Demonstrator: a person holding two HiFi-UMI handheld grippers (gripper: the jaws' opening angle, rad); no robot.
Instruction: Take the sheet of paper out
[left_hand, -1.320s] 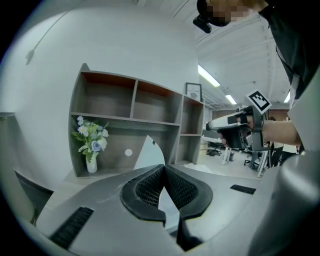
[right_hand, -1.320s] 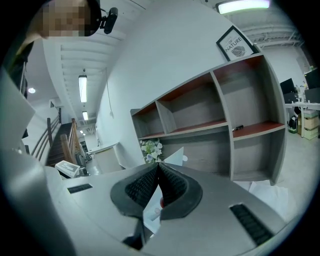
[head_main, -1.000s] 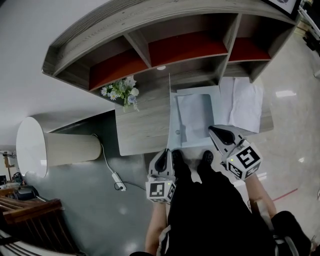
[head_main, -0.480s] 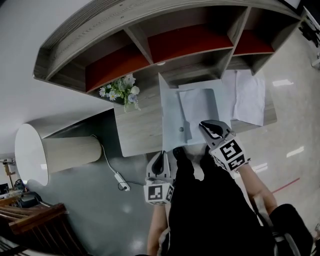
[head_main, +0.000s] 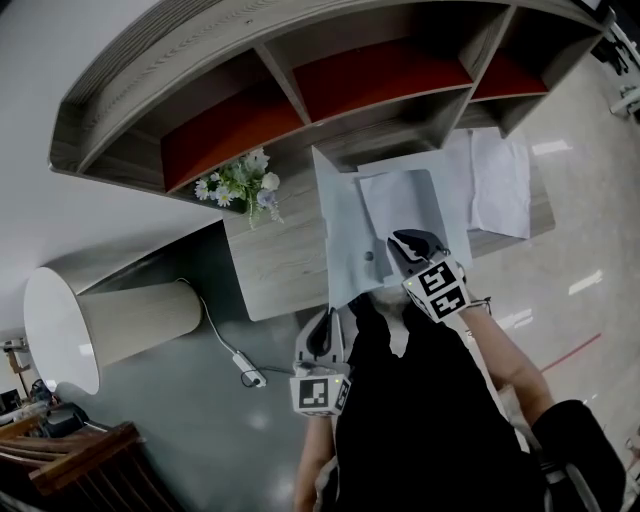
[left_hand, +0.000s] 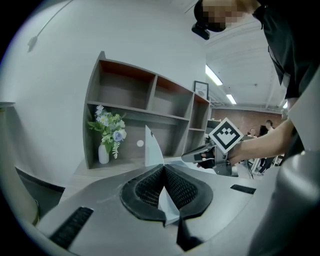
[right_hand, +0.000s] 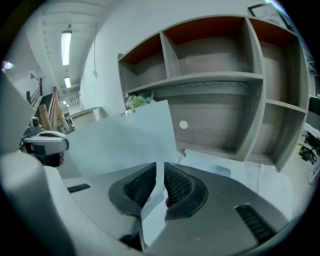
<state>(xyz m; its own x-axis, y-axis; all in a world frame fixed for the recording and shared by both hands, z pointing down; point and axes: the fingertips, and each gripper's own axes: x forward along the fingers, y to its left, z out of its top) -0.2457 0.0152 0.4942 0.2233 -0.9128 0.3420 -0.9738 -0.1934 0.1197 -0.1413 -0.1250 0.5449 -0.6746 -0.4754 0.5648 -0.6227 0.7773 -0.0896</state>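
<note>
A pale blue folder (head_main: 350, 262) lies open on the wooden desk (head_main: 275, 260). Its cover (head_main: 335, 215) stands raised along the left side. My left gripper (head_main: 322, 330) at the desk's near edge is shut on the cover's lower edge, and in the left gripper view that cover (left_hand: 152, 147) runs up from the pinched jaws (left_hand: 163, 187). A white sheet of paper (head_main: 405, 205) lies inside the folder. My right gripper (head_main: 408, 240) hangs just over the sheet's near end, its jaws shut with nothing seen between them. The right gripper view shows the cover (right_hand: 125, 142) to the left of the gripper (right_hand: 160, 182).
More white paper (head_main: 500, 185) lies on the desk right of the folder. A vase of flowers (head_main: 240, 182) stands at the desk's left. An open-compartment shelf unit (head_main: 300, 90) rises behind. A white lamp shade (head_main: 100, 320) and a cable (head_main: 235, 355) are on the floor to the left.
My right gripper has come down and in from the desk's near right edge to just over the sheet in the folder. The left gripper has shifted slightly, still holding the cover.
</note>
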